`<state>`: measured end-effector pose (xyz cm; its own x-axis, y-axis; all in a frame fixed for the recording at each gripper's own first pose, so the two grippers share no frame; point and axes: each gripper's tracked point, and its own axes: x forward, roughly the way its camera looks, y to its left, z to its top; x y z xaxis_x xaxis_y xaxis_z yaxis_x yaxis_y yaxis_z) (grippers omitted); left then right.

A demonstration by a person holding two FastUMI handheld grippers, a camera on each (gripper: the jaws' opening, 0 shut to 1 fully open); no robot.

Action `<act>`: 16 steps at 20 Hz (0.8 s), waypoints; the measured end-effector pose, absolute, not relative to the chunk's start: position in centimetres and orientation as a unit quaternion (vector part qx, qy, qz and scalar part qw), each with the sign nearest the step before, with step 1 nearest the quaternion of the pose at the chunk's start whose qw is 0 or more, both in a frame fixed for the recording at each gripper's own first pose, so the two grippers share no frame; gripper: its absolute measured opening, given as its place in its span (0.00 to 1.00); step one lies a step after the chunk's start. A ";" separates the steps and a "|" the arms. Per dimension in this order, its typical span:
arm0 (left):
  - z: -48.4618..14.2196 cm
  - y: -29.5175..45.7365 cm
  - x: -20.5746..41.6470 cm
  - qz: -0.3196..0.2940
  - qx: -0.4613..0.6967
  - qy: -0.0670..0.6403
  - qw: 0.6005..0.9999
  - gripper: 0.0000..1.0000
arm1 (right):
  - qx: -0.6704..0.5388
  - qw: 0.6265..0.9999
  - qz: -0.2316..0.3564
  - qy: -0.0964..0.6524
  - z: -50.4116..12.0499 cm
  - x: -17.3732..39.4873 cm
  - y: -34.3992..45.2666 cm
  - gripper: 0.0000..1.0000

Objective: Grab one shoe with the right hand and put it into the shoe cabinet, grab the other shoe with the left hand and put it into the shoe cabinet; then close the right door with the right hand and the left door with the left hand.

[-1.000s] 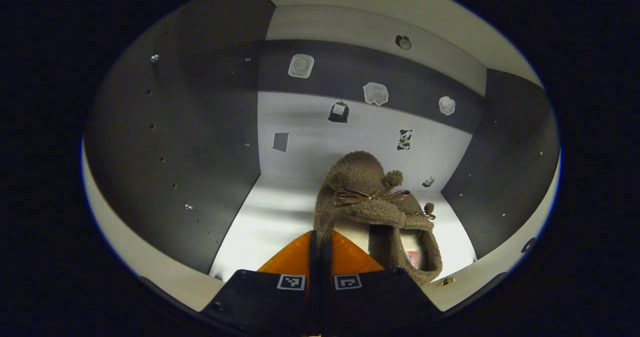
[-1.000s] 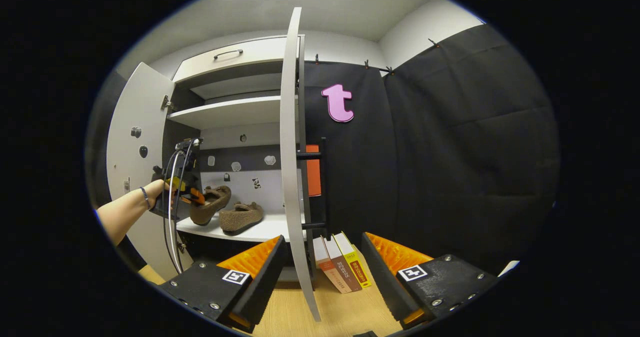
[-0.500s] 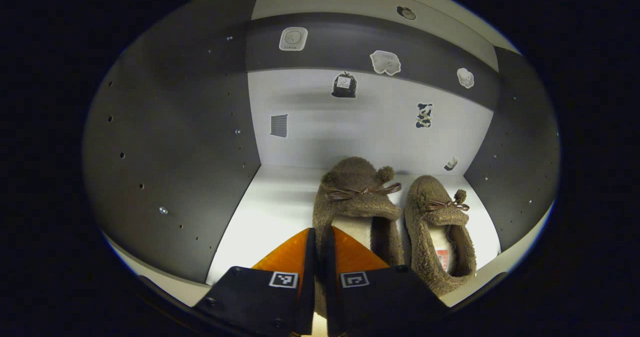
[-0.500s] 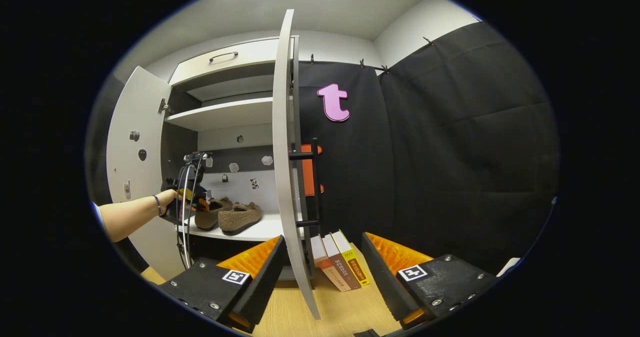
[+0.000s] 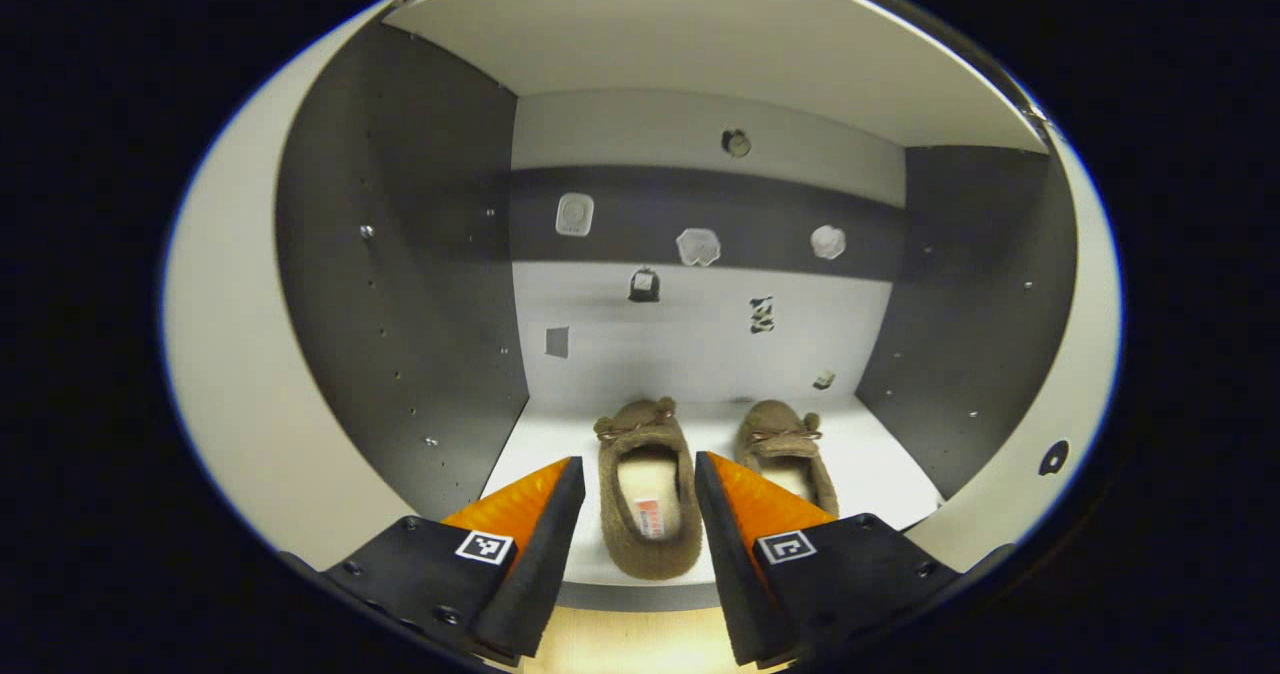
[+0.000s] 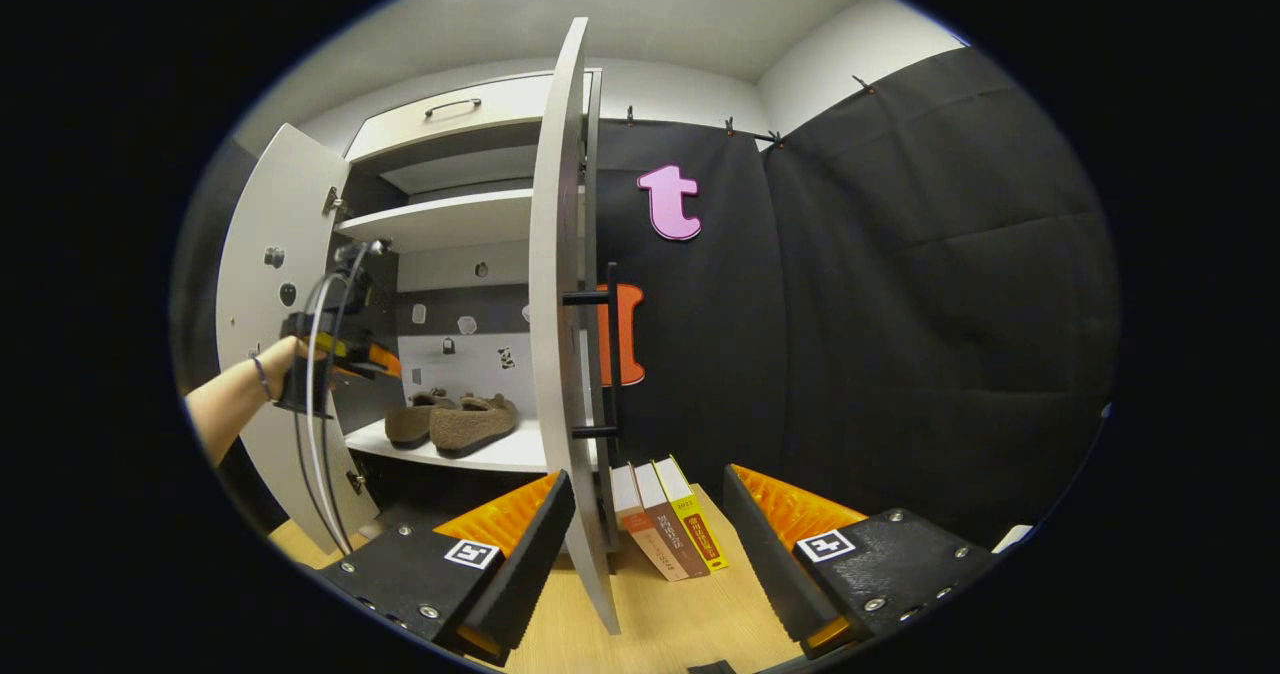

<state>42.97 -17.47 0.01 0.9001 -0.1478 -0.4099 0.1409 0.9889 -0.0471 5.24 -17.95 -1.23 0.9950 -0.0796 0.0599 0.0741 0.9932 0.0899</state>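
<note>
Shoes (image 5: 648,489) (image 5: 790,449) sat paired on the cabinet shelf (image 5: 880,469), bare shelf at nine o'clock; left gripper (image 5: 632,534) and right gripper (image 6: 640,544) jaws apart, empty; both doors (image 6: 555,354) (image 6: 265,354) open.

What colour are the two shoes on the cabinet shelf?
Both shoes are fuzzy brown with pale linings, clearest in the left gripper view.

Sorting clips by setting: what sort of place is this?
Likely a staged home entryway in a recording booth: an open shoe cabinet holding slippers, books on a wooden floor, black cloth as wall.
</note>
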 end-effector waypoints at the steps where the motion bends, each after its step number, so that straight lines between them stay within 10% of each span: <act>1: 1.2 -17.5 41.6 -0.077 -0.007 0.192 0.978 0.75 | 0.044 0.998 -0.037 -0.030 -1.5 5.2 -18.2 0.93; 9: 7.4 -15.9 28.6 -0.097 -0.010 0.092 0.991 1.00 | 0.064 0.998 -0.014 -0.014 -3.6 8.2 -19.0 0.92; 16: 8.4 -9.0 18.8 -0.066 -0.032 0.062 0.995 0.96 | 0.044 0.999 -0.003 -0.008 -4.2 10.6 -18.4 0.92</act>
<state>18.76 -9.01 8.40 0.9836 -0.1362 -0.1183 0.1282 0.9891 -0.0723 10.59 -18.37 -4.25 0.9999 -0.0065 0.0158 0.0051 0.9962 0.0874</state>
